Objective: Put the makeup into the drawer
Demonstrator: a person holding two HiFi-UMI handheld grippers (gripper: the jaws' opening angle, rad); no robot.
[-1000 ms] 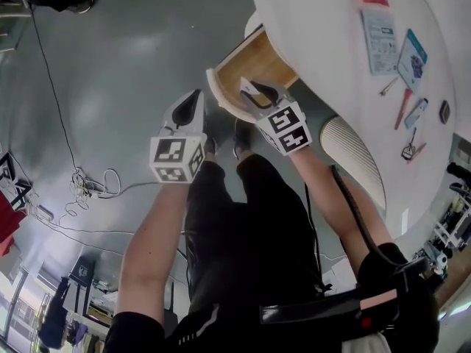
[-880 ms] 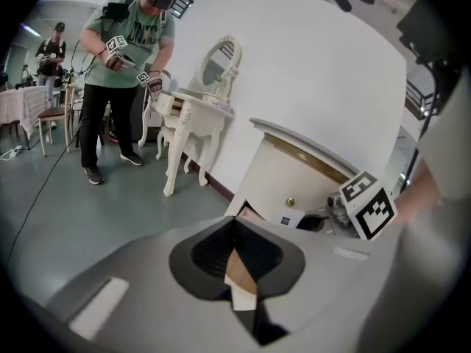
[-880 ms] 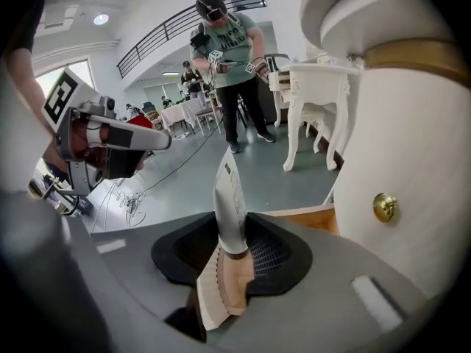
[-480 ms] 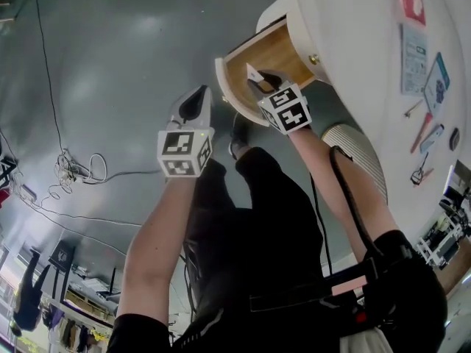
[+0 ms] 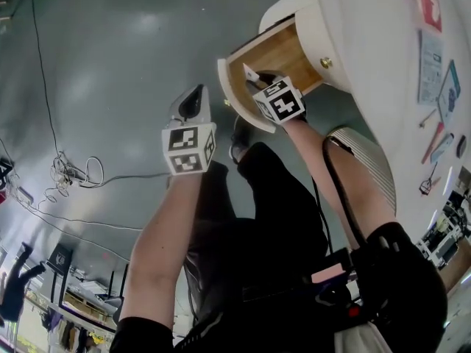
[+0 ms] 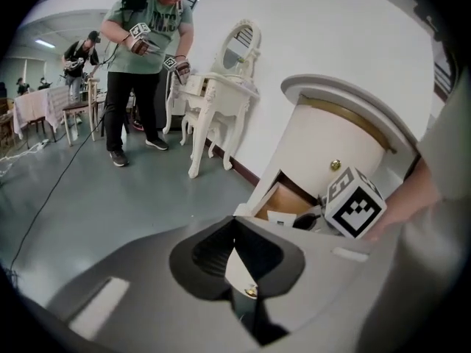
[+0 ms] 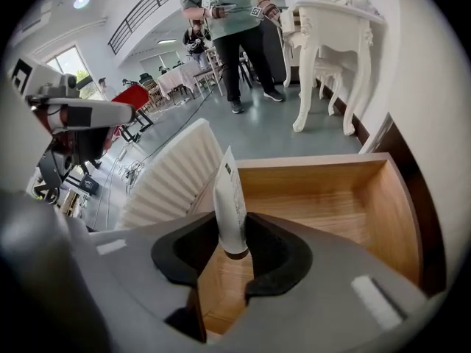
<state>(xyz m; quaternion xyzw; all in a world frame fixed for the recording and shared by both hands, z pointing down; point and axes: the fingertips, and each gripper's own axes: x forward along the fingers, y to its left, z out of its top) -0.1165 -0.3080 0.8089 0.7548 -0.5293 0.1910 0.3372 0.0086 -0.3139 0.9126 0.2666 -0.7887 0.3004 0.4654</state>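
In the right gripper view, a white makeup tube [image 7: 229, 197] is clamped between the pads of the right gripper [image 7: 234, 234]. It is gripped at its dark-banded lower end, so that the flat crimped end stands up past the jaw tips. Below and beyond the jaws, the open wooden drawer [image 7: 324, 197] is seen. The tube is held above its floor and is not touching the wood. A white ribbed surface [image 7: 169, 182] is seen to the left of the drawer.

In the head view, the right gripper [image 5: 257, 79] is held over the drawer [image 5: 276, 50], which is pulled out of a rounded white cabinet [image 5: 353, 35]. The left gripper [image 5: 193, 98] is held just beside the curved cream drawer front [image 5: 234, 101].

In the left gripper view, the jaws of the left gripper [image 6: 237, 230] are drawn together at the tips and nothing is gripped. A cream sliver with a small brass knob [image 6: 252, 292] is seen through the gap behind the tips. It is probably the drawer front, though contact cannot be judged. Farther off, a person in a green shirt [image 6: 143, 43] is seen beside a white dressing table [image 6: 221, 94].
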